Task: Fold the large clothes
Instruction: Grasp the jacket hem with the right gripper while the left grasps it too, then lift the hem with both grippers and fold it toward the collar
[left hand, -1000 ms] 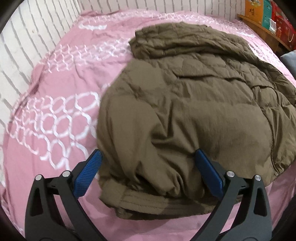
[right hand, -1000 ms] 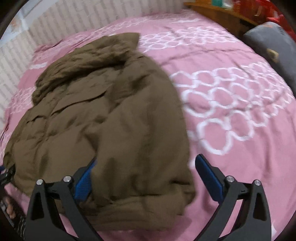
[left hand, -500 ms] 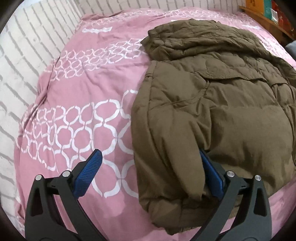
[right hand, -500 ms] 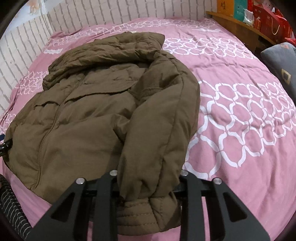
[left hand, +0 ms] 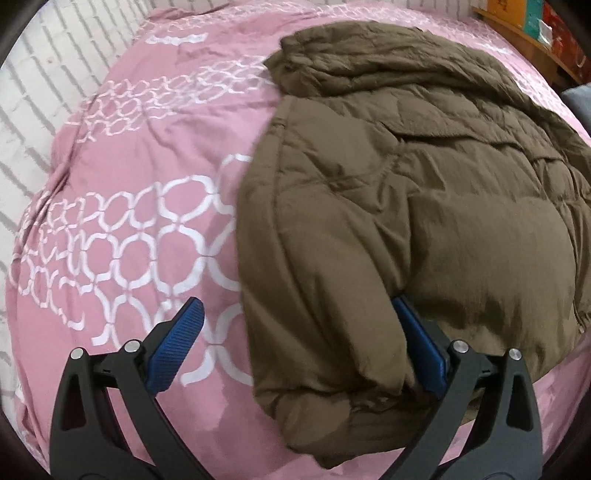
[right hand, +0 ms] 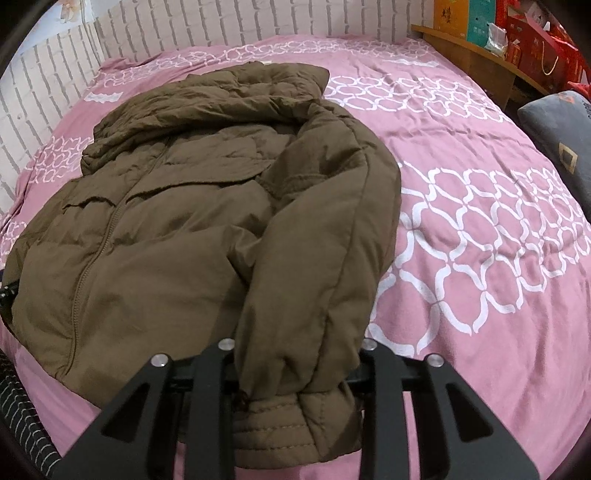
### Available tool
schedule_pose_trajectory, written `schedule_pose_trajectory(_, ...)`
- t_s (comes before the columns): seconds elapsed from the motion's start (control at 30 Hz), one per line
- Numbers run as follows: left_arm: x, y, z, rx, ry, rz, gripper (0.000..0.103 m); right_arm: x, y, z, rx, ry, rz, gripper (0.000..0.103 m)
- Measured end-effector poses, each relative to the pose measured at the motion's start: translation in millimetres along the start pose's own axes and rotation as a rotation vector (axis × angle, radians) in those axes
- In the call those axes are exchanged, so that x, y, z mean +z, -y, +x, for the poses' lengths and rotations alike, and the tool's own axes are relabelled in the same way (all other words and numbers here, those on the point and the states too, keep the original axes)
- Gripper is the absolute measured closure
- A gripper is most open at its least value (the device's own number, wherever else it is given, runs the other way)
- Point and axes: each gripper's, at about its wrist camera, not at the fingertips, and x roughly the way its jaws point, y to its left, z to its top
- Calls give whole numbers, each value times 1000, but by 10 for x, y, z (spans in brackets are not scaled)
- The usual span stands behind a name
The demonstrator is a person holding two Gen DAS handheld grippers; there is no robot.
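An olive-brown padded jacket lies front up on a pink bed, hood toward the wall. My left gripper is open; the jacket's left sleeve lies between its blue pads, against the right pad. In the right wrist view the jacket shows its zip. My right gripper is shut on the right sleeve just above its ribbed cuff, which hangs toward the camera.
A white brick-pattern wall runs along the bed's far and left sides. A wooden shelf with coloured boxes stands at the back right. A grey cushion lies at the bed's right edge.
My right gripper has closed on the right sleeve near its cuff and holds it. My left gripper has shifted left, so the left sleeve now sits by its right pad.
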Motion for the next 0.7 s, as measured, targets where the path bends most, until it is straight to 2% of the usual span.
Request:
schedule_pose_trajectory(0.07,7,53,55,-31,-16,21,10,0,7,8,3,0,5,74)
schedule_pose_trajectory(0.13,5,132,110,-52,-34,52,28,0,7,17,6,-1,6,72)
schedule_pose_trajectory(0.23,-15,226,98,-53,-26,99,44,0,23,44,17,-3,14,70)
schedule_pose_trajectory(0.5,-10,236,105,-64,-40,100,59,-21,143,153,67,-14,78,66)
schedule_pose_trajectory(0.63,16,181,-9,-81,-40,80,77,-24,153,83,86,7,87,72)
schedule_pose_trajectory(0.7,29,101,-95,-103,-36,42,81,-16,143,-57,94,51,83,77)
